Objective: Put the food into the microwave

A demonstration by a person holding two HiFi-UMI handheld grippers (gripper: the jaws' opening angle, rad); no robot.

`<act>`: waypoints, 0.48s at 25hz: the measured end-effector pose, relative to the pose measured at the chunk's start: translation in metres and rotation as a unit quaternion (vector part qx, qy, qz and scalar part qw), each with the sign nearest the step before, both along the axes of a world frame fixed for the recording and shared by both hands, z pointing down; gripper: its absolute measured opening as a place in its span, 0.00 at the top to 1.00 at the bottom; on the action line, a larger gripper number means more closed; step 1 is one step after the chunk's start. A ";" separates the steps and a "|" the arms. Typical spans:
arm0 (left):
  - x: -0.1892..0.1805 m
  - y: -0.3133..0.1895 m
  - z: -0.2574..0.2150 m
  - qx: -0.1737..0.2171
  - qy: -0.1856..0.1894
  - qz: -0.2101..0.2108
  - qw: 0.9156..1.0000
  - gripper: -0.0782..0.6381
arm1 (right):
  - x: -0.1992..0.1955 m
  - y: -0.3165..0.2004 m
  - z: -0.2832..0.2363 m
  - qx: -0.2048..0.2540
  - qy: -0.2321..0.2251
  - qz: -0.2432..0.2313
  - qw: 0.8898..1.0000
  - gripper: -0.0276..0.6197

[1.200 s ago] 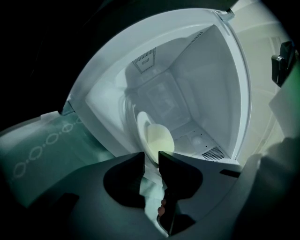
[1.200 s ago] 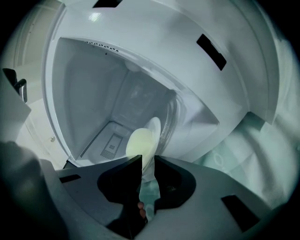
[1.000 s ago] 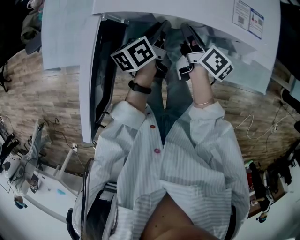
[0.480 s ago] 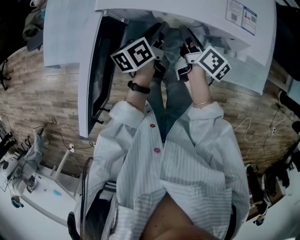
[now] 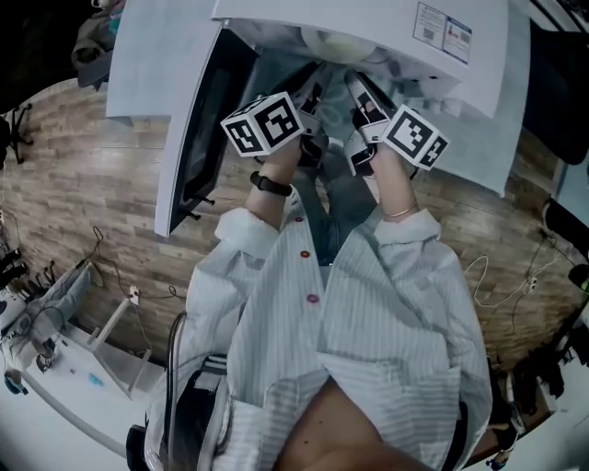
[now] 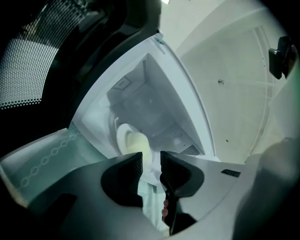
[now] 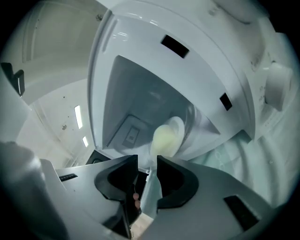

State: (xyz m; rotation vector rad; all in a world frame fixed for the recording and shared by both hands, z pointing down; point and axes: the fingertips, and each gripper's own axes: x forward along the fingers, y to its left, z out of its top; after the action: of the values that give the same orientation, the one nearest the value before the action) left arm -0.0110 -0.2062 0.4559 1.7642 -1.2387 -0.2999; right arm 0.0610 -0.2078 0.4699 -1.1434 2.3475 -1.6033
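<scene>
A white microwave [image 5: 368,18] stands open, its door [image 5: 198,120] swung out to the left. Inside the cavity [image 6: 154,112] lies a white plate [image 6: 123,136] with a pale yellow lump of food [image 6: 138,145] on it; the same food [image 7: 164,138] and plate [image 7: 177,124] show in the right gripper view. My left gripper [image 6: 151,164] hovers in front of the opening, open, with nothing between its fingers. My right gripper [image 7: 147,164] hangs beside it, its jaws closing a little but still apart, with nothing between them. From the head view, both grippers [image 5: 313,87] [image 5: 363,87] point into the opening.
The microwave sits on a surface draped in white cloth [image 5: 479,138]. Its round knob [image 7: 276,89] is on the right front panel. Below is wood-pattern floor [image 5: 83,212] with cables [image 5: 506,276], and a white bench with tools [image 5: 55,359] at the lower left.
Both grippers have drawn back and lifted from the mouth of the microwave. The head view has shifted, so the microwave now sits further right in the picture.
</scene>
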 end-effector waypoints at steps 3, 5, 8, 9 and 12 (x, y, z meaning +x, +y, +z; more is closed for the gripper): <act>0.008 0.006 -0.027 0.027 0.002 0.015 1.000 0.73 | -0.006 0.005 -0.028 0.027 -0.008 -0.021 0.999 0.77; 0.011 0.009 -0.043 0.040 -0.010 0.025 0.999 0.73 | -0.009 0.008 -0.047 0.042 -0.015 -0.031 0.998 0.80; 0.017 0.013 -0.069 0.065 -0.021 0.035 0.997 0.74 | -0.012 0.012 -0.074 0.072 -0.015 -0.046 0.996 0.83; 0.019 0.014 -0.078 0.074 -0.022 0.038 0.996 0.74 | -0.012 0.013 -0.083 0.085 -0.014 -0.050 0.995 0.83; 0.025 0.017 -0.104 0.101 -0.026 0.047 0.993 0.74 | -0.011 0.016 -0.114 0.134 -0.007 -0.062 0.989 0.87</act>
State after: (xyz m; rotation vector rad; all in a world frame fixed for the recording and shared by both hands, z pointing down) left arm 0.0139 -0.1895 0.3515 2.0092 -1.1912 -0.3364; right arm 0.0504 -0.1919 0.3559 -0.9445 2.5717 -1.2701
